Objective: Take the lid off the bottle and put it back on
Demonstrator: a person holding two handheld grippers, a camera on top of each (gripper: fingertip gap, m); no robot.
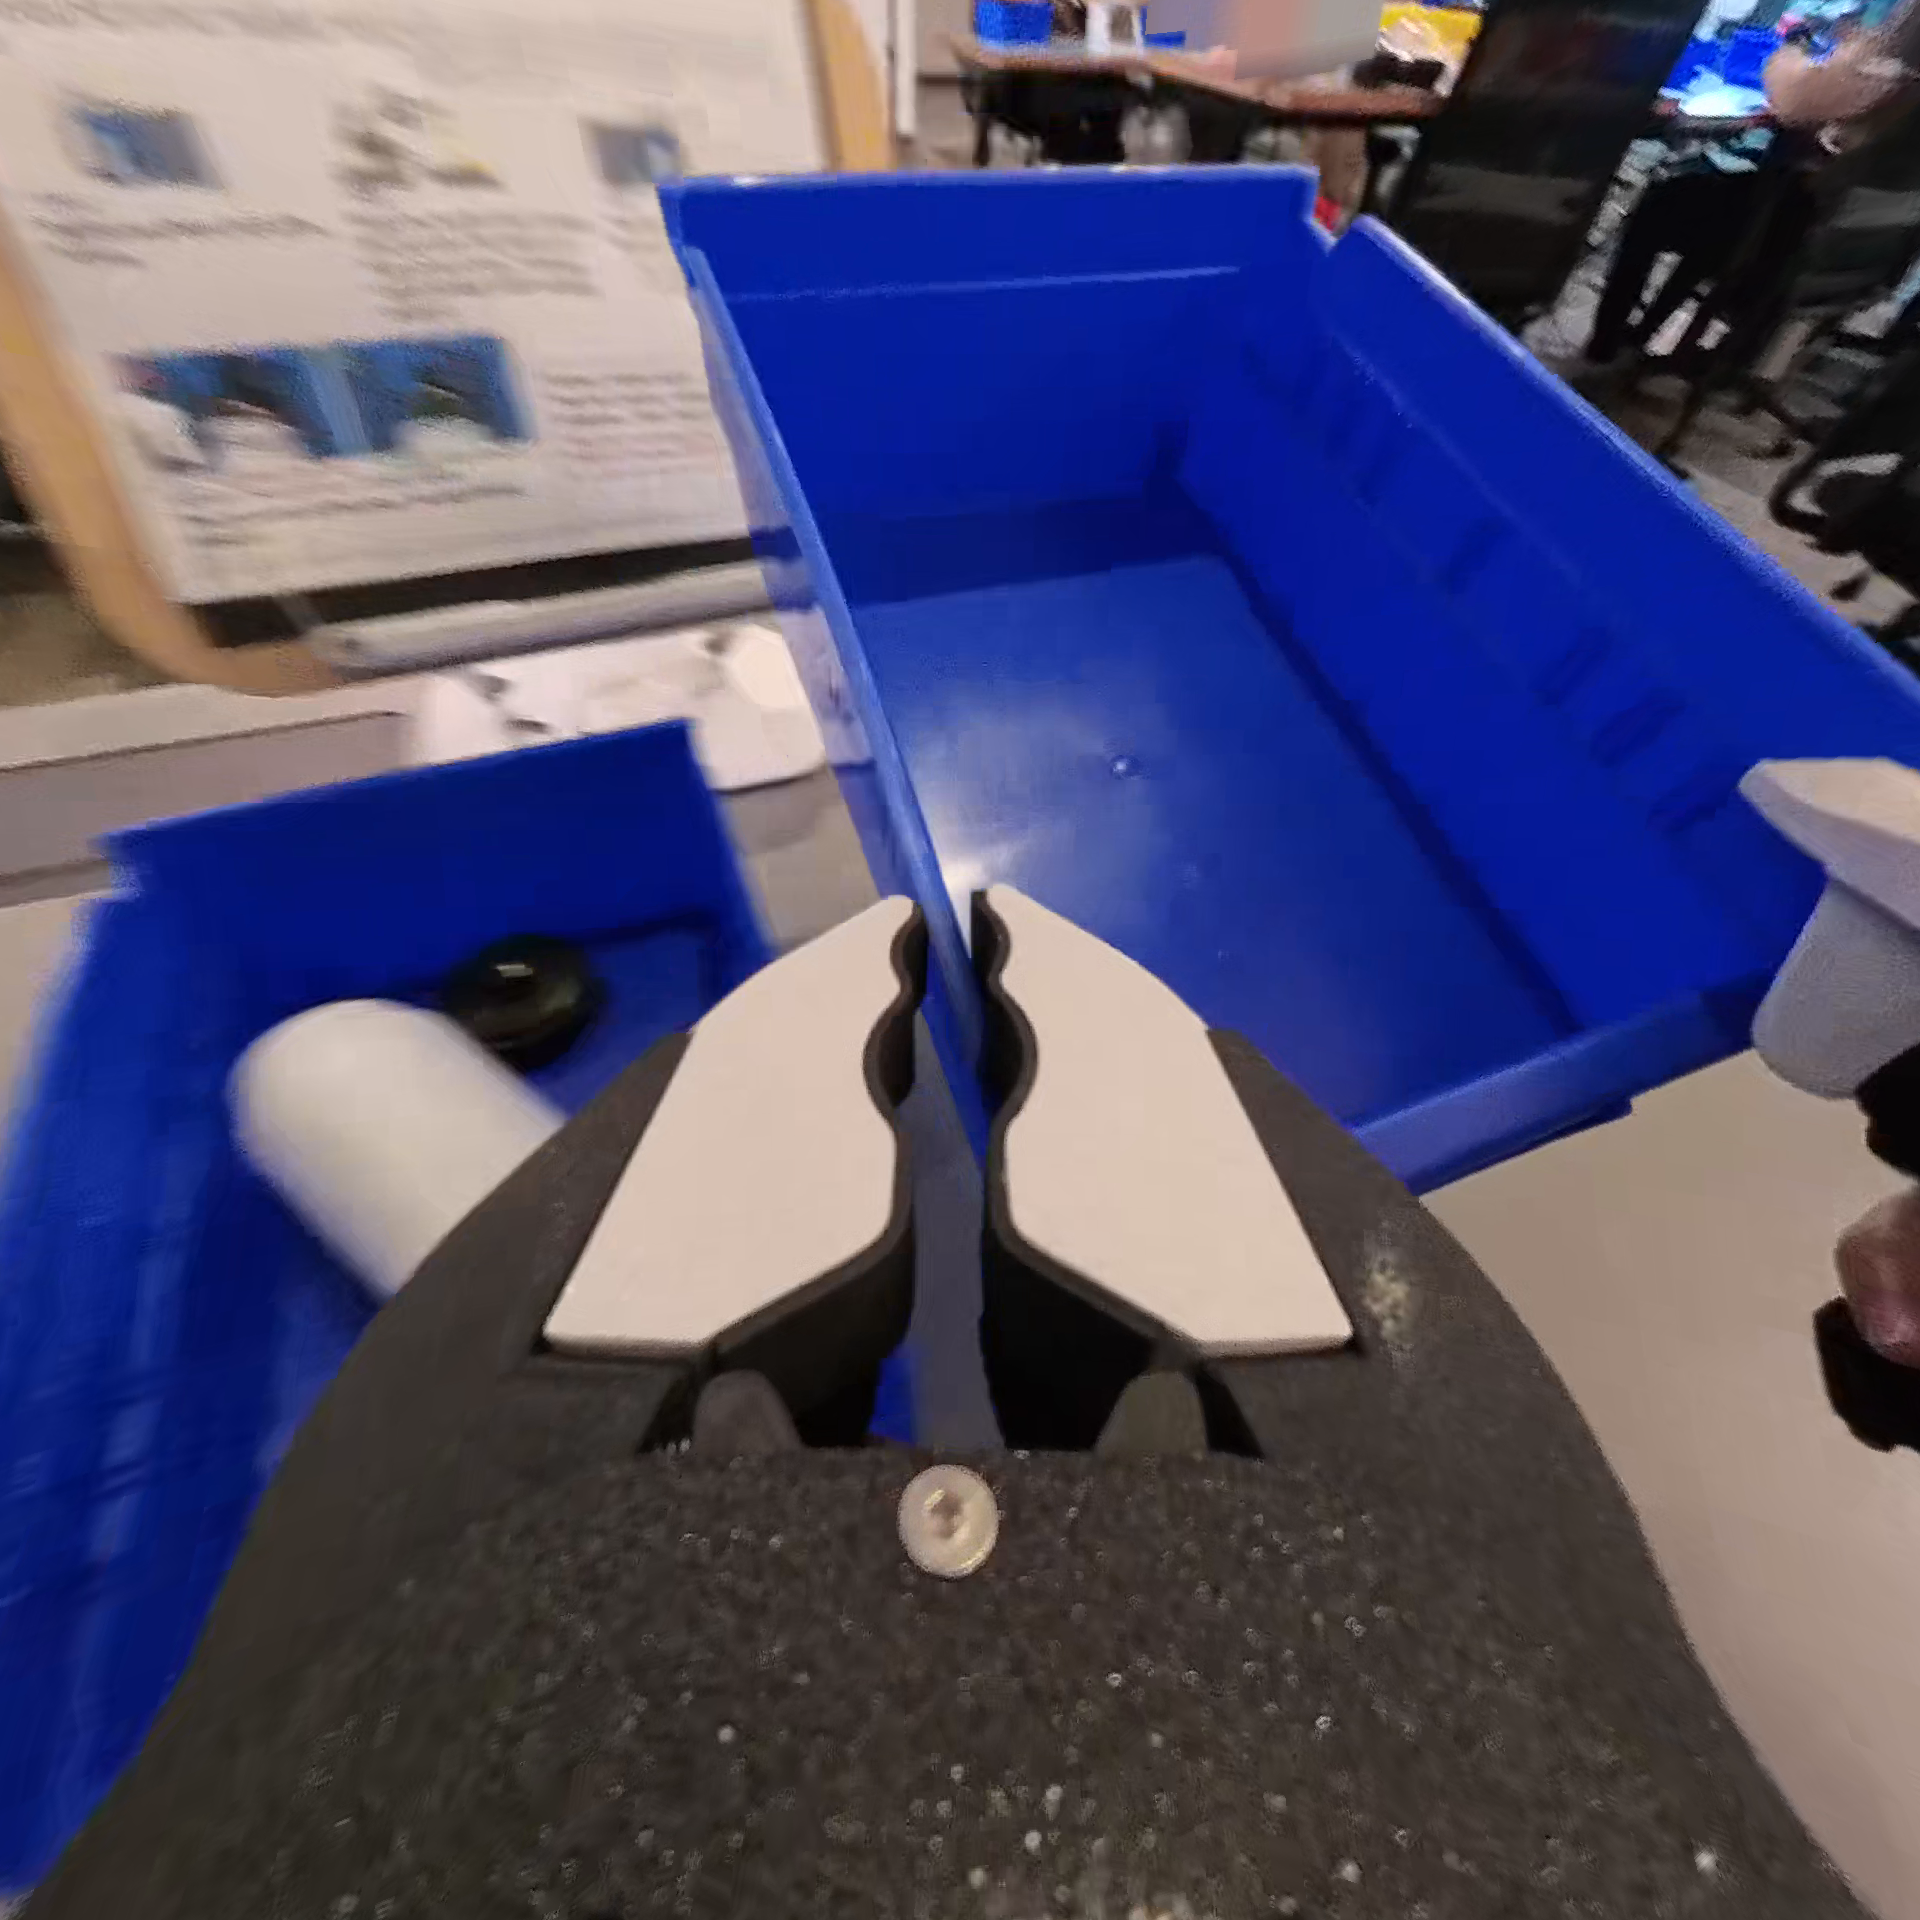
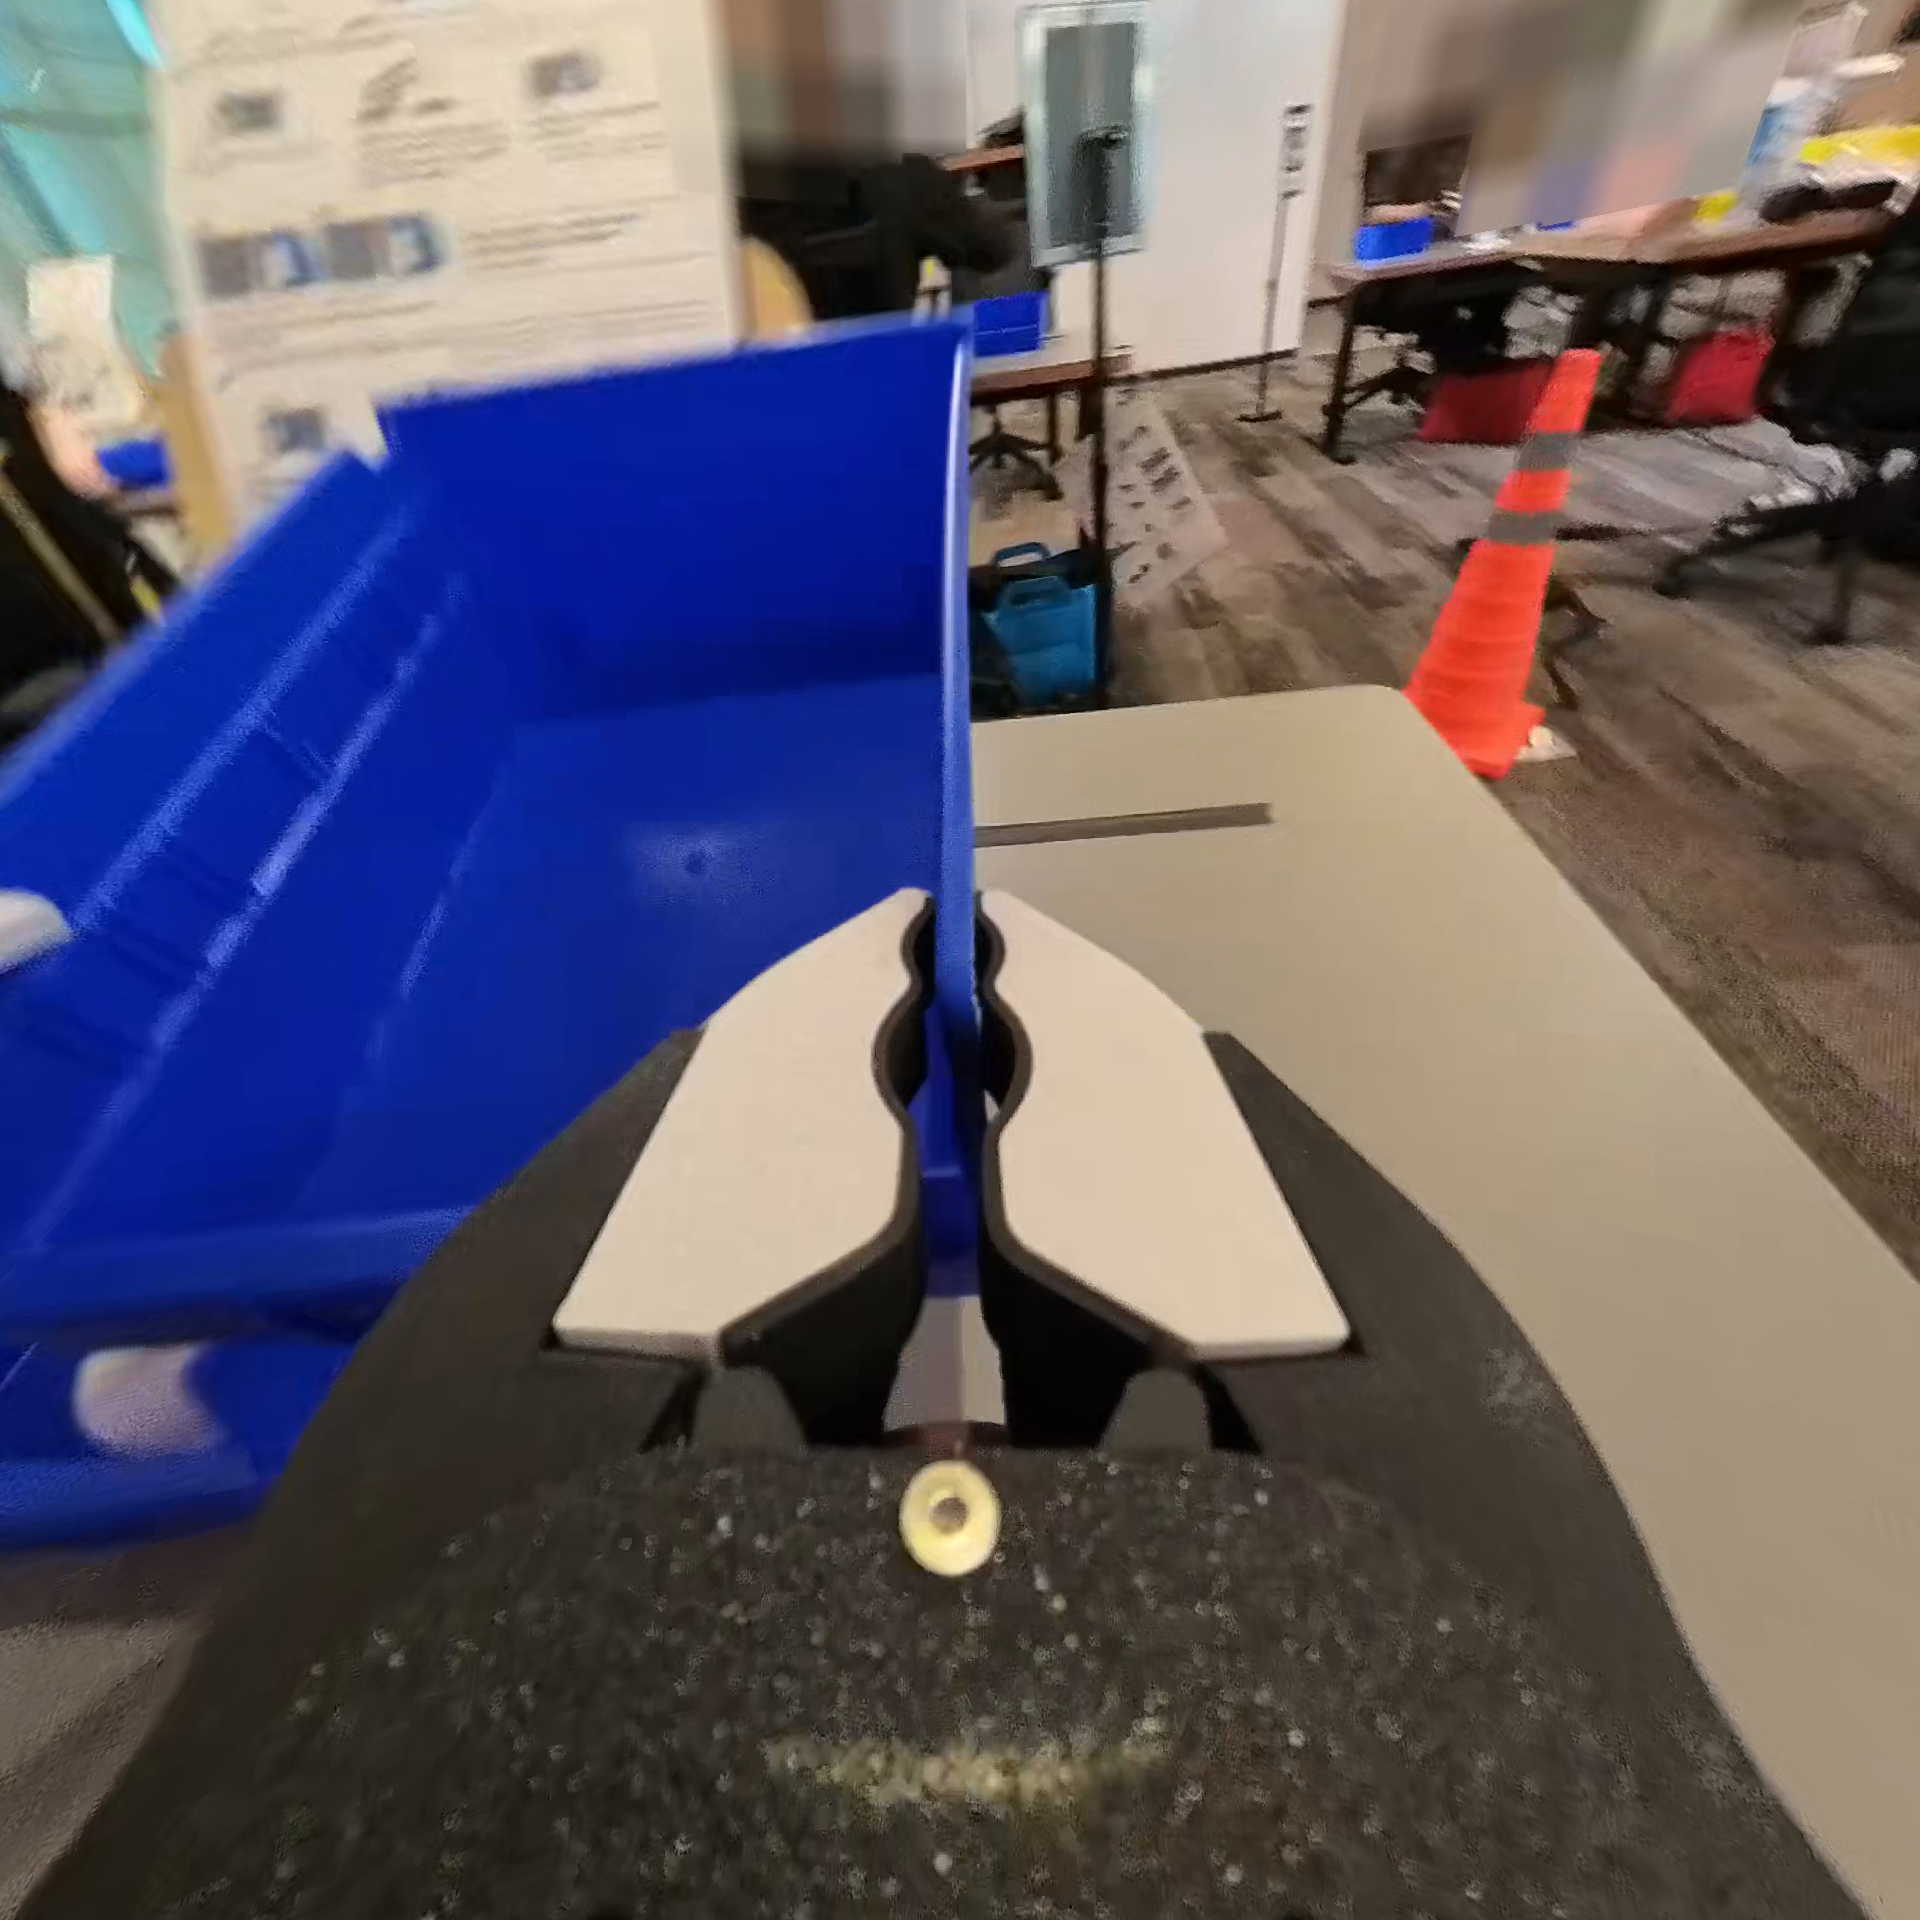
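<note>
My left gripper point(image 1: 948, 914) is shut on the left side wall of a large empty blue bin point(image 1: 1195, 727). My right gripper point(image 2: 954, 914) is shut on the same bin's right side wall point(image 2: 954, 727); it also shows at the right edge of the left wrist view point(image 1: 1839, 935). The bin sits tilted between the two grippers. A smaller blue bin point(image 1: 416, 831) at the lower left holds a white bottle point(image 1: 384, 1122) lying on its side and a black lid point(image 1: 520, 992) beside it, off the bottle. The bottle also shows blurred in the right wrist view point(image 2: 135, 1392).
A grey table point(image 2: 1351, 1039) lies under the bins, its edge to the right. An orange cone point(image 2: 1496, 603) stands on the floor beyond it. A poster board point(image 1: 364, 312) stands behind the bins. A white object point(image 1: 727, 707) lies on the table between the bins.
</note>
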